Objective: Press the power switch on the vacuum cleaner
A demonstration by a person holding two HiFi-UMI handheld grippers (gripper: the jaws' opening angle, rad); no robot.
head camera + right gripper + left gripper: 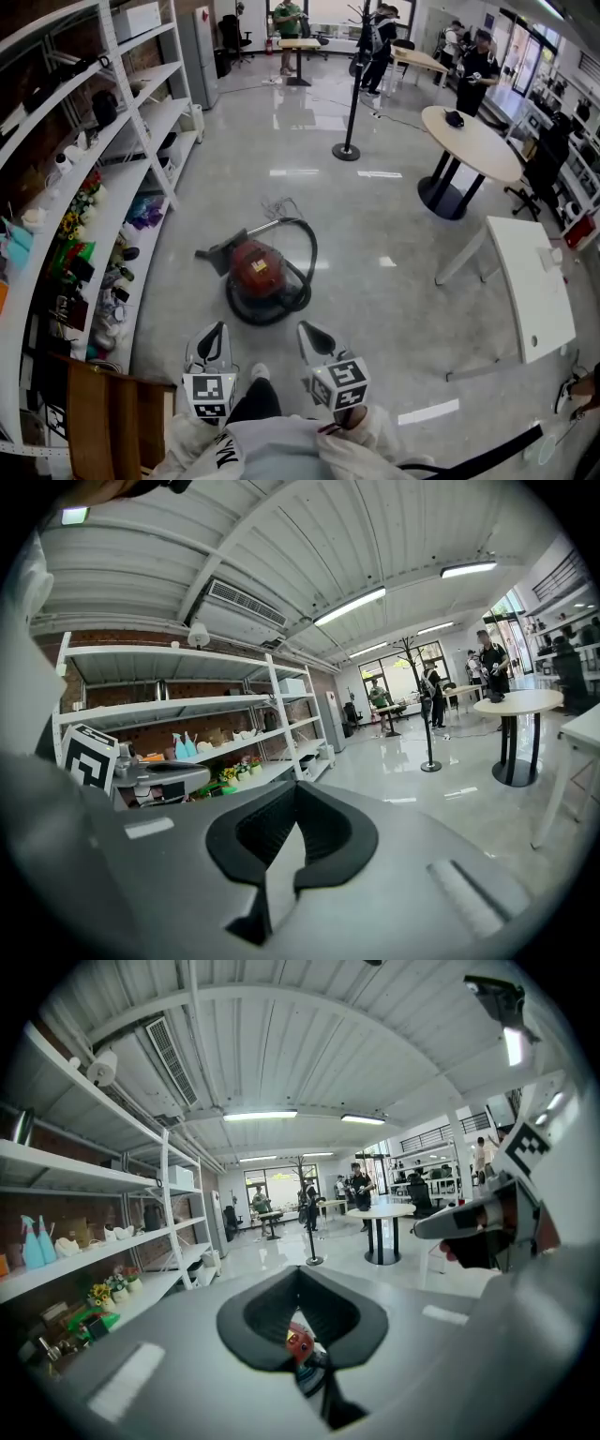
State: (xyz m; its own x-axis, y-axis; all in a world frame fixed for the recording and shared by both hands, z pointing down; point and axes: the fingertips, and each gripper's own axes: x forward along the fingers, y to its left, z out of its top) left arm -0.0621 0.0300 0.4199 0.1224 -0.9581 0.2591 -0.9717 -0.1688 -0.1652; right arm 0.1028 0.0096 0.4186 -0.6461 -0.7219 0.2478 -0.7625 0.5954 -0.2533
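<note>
The red vacuum (258,270) sits on the floor (375,216) ahead, apart from the left gripper (214,333) and right gripper (314,334), both closed on nothing; its hard, heavy body should likely hold steady under a closed-tip press on its switch, not discernible here.

Vacuum cleaner (258,272) right of shelves (105,178)

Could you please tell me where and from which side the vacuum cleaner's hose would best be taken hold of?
Probably on the right-hand arc of the hose, coming down from above with the jaws set across it. There it curves clear of the red vacuum cleaner, with floor on both sides, and it looks thin enough to fit. The domed body looks too wide.
</note>
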